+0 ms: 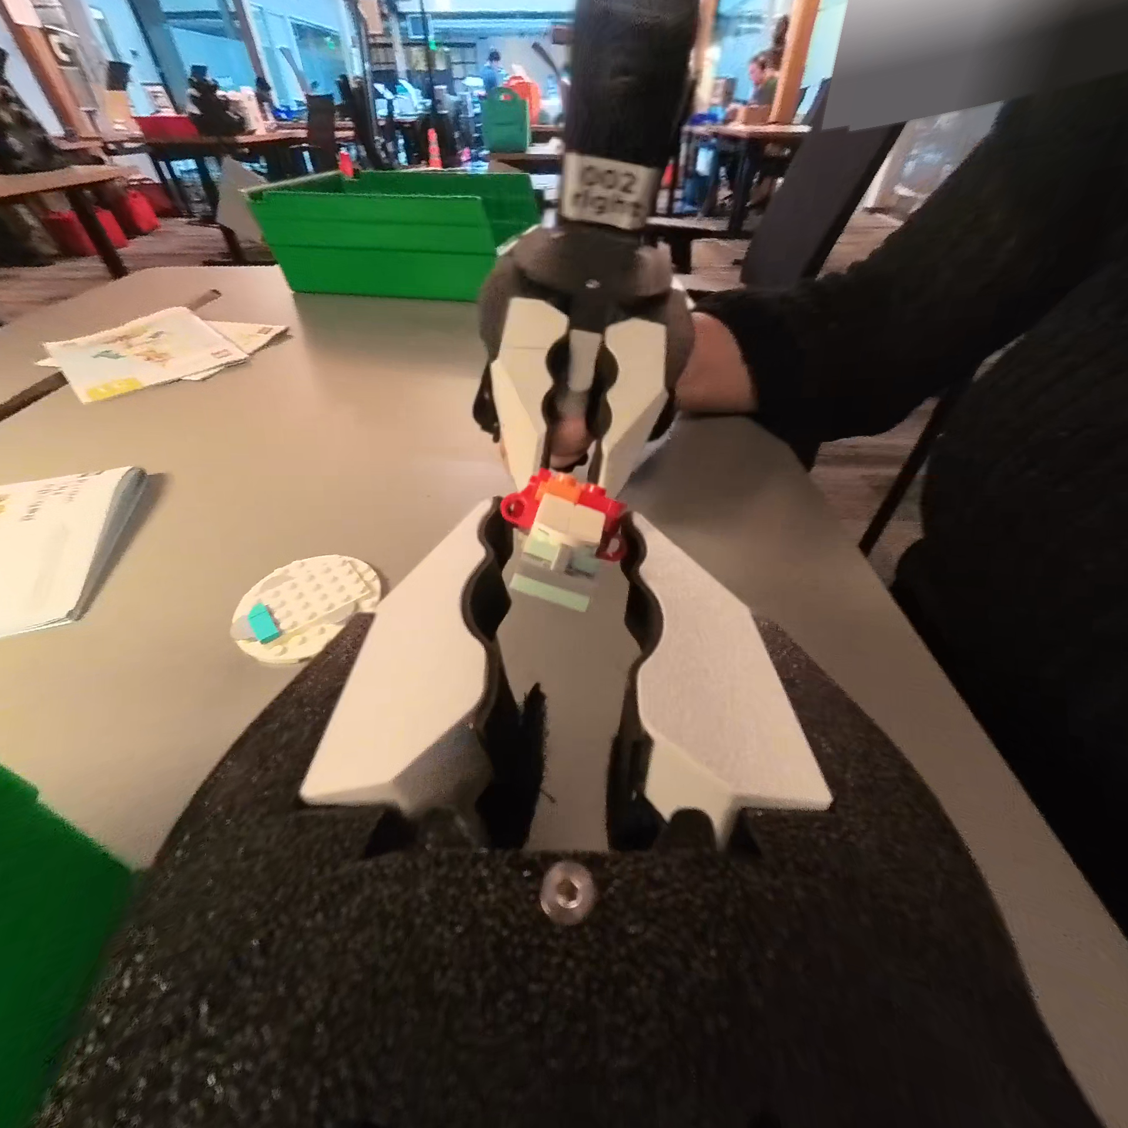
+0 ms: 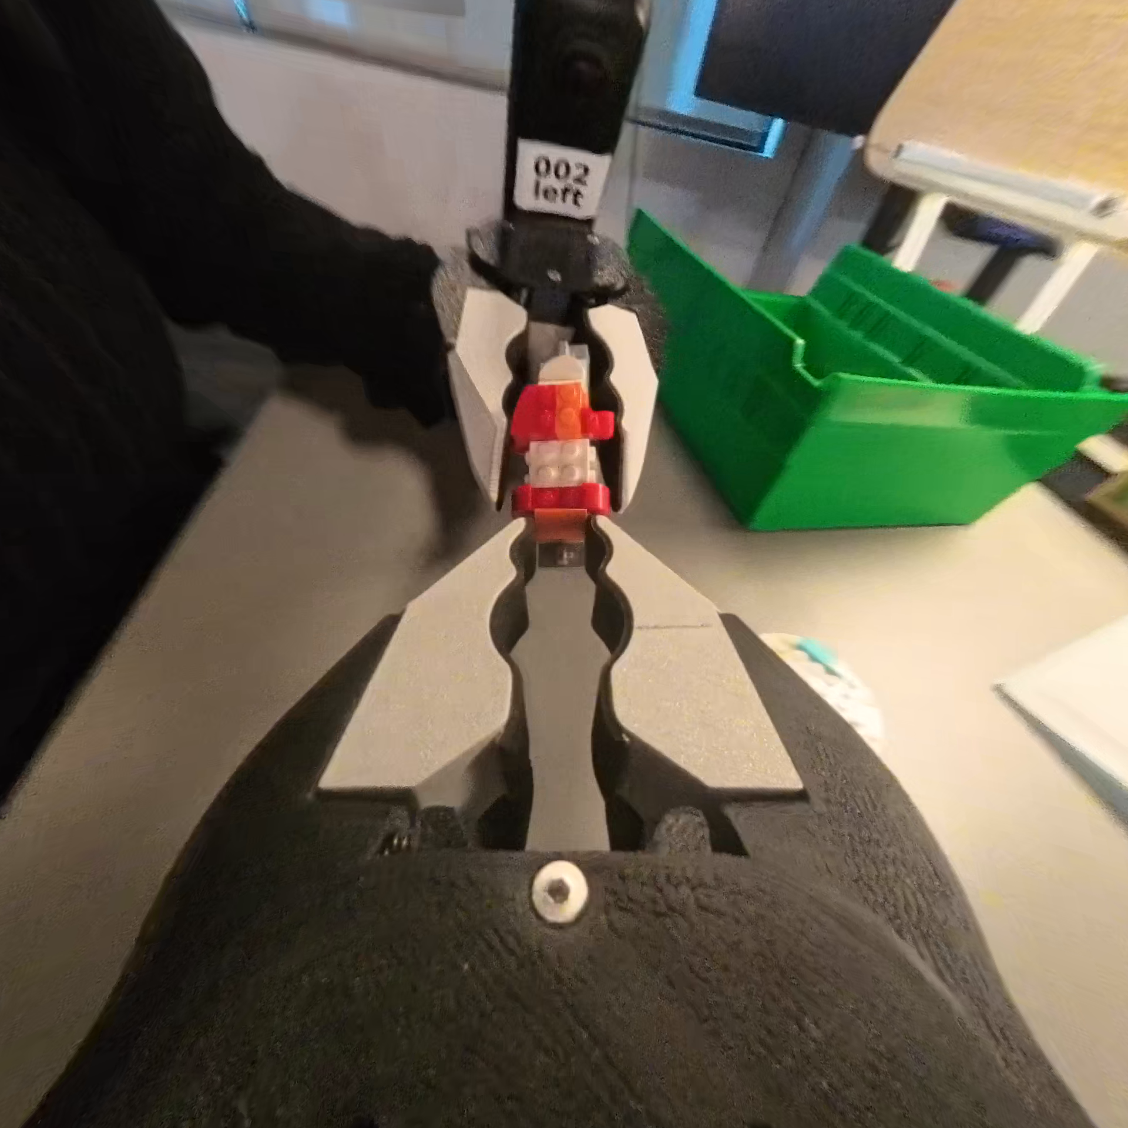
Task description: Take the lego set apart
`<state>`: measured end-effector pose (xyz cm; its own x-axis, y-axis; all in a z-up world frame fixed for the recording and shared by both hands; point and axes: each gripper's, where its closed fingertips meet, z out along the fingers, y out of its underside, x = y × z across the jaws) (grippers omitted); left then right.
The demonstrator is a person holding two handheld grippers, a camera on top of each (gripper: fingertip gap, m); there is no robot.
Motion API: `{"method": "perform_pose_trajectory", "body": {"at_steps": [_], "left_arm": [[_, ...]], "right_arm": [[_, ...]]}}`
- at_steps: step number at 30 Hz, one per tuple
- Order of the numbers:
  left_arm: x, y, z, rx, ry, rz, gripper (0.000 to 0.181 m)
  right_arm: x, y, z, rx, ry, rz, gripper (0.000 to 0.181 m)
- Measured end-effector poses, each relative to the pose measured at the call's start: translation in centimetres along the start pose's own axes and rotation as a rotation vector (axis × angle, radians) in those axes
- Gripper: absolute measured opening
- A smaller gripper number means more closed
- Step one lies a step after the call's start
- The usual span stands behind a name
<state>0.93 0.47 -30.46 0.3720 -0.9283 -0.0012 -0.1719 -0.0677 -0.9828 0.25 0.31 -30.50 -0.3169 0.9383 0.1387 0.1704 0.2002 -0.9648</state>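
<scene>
Between the two tools, above the grey bench, hangs the lego set, a small block build of red, orange, white and pale mint pieces. Left tool has its fingertips pinching the sides of the build at the red end, with the mint part lying between the fingers toward the camera. Right tool faces it tip to tip, fingers pressed onto the orange and red end of the same build (both clamped on one thing). A hand in a black sleeve holds the far tool in the left view.

Room: the bench's right edge runs close past the tools, with a dark-clothed person just beyond it. To the left the bench top is bare for a good stretch around the grip point. One round white studded plate lies left of the left tool, carrying one teal brick and a grey piece. Two sets of paper booklets: one stack farther back left, one booklet at the left edge. One green bin with dividers sits at the bench's far end, well apart from the tools.
</scene>
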Motion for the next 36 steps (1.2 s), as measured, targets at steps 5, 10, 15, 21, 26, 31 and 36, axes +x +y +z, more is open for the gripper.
{"method": "perform_pose_trajectory", "body": {"at_steps": [5,10,15,21,26,31,36], "left_arm": [[-0.6,0.7,-0.6,-0.034,-0.003,-0.013,0.034],[-2.5,2.3,-0.8,-0.127,-0.082,-0.137,0.036],[-3.7,5.7,-0.7,-0.345,-0.189,-0.174,0.037],[-3.6,7.7,-1.0,-0.483,-0.225,-0.158,0.043],[-3.7,8.0,-2.6,-0.557,-0.223,-0.082,0.052],[-3.2,6.8,-2.9,-0.478,-0.178,-0.056,0.047],[-2.9,7.7,-2.4,-0.521,-0.165,-0.032,0.045]], "right_arm": [[-1.2,-0.8,-0.2,0.074,-0.161,0.185,0.014],[0.8,-0.2,-0.8,0.061,-0.042,0.159,0.014],[2.4,2.7,-0.6,-0.143,0.104,0.017,0.014],[1.7,6.5,-0.6,-0.392,0.071,-0.015,0.015],[1.5,7.6,-0.9,-0.455,0.054,0.058,0.017],[1.5,7.2,-0.7,-0.43,0.05,0.105,0.05],[0.7,6.1,1.5,-0.402,0.044,0.026,0.051]]}}
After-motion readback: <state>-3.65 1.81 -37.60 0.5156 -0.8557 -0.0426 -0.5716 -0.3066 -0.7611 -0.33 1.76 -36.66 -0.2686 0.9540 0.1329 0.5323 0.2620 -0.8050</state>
